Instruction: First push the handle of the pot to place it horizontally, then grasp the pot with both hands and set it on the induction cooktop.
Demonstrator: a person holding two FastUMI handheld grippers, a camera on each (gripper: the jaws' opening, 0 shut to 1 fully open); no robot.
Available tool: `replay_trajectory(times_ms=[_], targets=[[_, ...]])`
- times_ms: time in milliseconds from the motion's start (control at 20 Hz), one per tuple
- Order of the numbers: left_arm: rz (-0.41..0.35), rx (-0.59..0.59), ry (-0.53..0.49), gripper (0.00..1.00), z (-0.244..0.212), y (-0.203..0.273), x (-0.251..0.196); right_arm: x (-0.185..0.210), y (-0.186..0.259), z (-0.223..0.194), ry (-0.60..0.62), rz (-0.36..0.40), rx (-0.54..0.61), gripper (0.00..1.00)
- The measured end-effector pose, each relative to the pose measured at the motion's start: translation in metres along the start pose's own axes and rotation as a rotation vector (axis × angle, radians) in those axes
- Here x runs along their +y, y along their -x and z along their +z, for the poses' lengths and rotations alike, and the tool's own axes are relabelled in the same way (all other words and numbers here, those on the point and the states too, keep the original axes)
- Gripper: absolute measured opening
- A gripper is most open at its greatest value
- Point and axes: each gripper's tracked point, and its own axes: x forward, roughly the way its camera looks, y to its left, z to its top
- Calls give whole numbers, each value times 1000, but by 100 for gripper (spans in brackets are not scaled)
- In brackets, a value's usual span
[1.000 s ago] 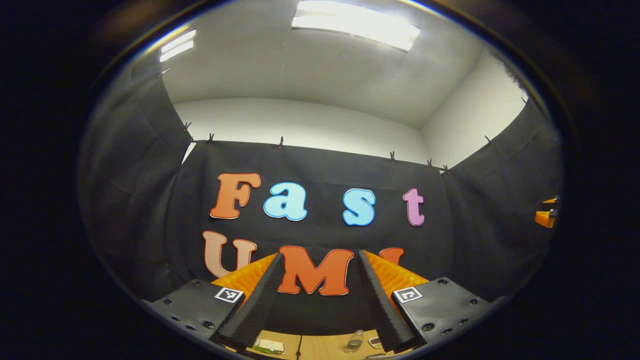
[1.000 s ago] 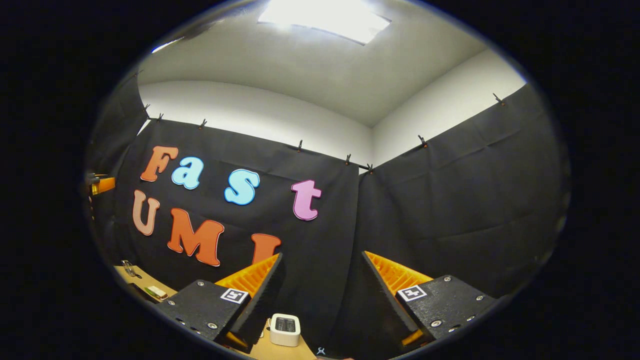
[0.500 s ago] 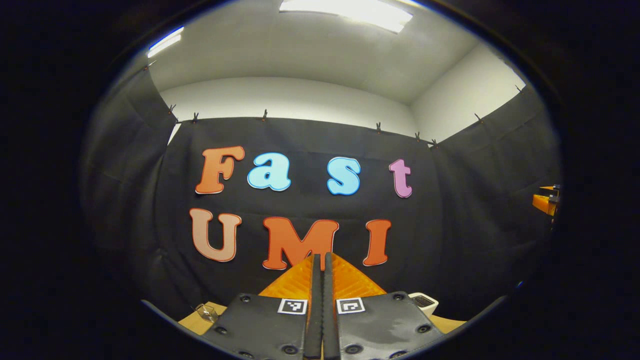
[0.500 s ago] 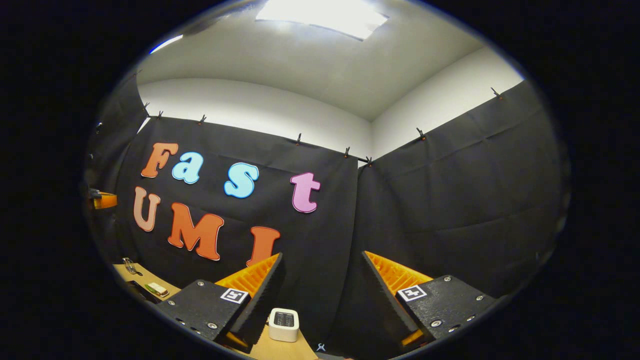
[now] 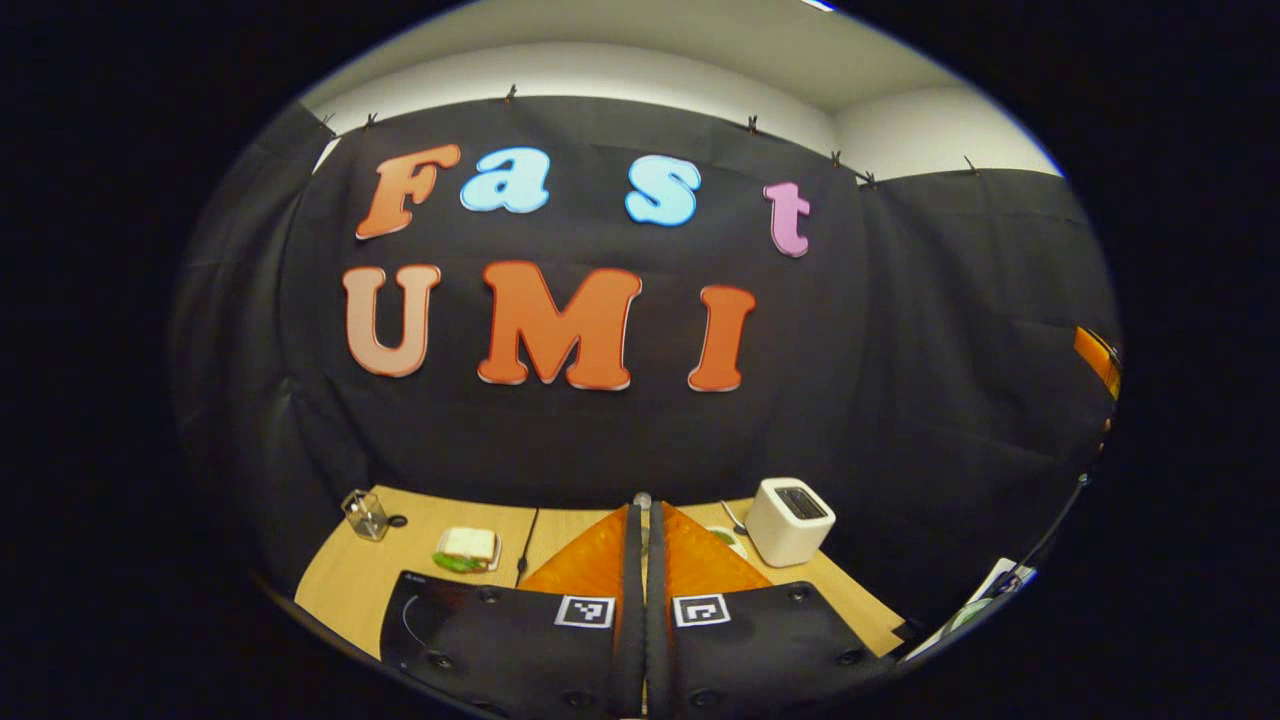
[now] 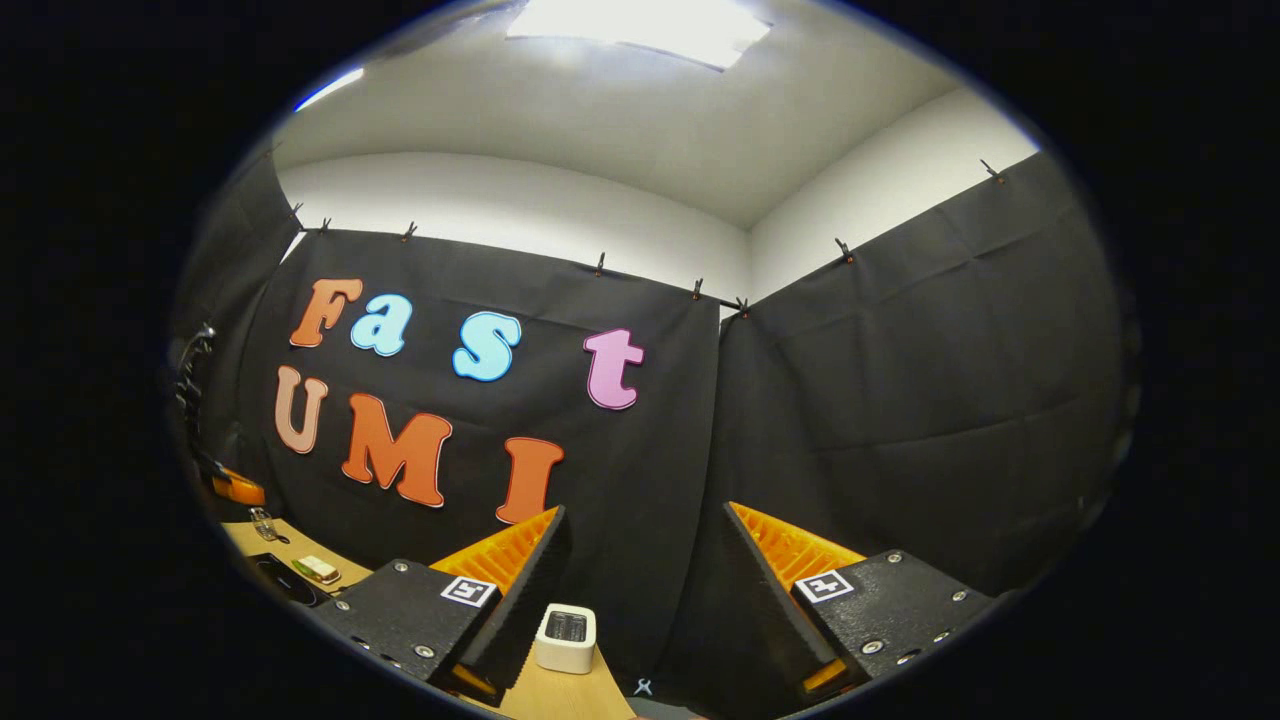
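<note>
Above table edge, induction cooktop (image 5: 425, 620) sits left of closed left gripper (image 5: 642, 512).

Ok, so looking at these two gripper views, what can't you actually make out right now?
- The induction cooktop, left gripper view: the shut left tool covers most of it.
- The plate beside the white toaster, left gripper view: mostly hidden behind the tool's fingers.
- Small items on the table's left edge, right gripper view: too small to identify.

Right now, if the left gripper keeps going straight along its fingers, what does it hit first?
Probably the wooden table, just past the left gripper, whose fingers are shut. Behind that stands the black cloth wall. Depth is unclear.
</note>
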Motion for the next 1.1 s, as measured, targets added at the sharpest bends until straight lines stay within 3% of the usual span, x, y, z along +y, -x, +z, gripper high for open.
replay_trajectory(times_ms=[350, 700, 1100], targets=[[32, 333, -3, 8, -146, -4, -28, -12, -1, -30, -55, 60, 36, 93], [57, 589, 95, 8, -229, 16, -56, -21, -5, -59, -103, 101, 78, 93], [52, 860, 234, 8, -307, 26, -67, -35, -8, -76, -124, 66, 111, 93]])
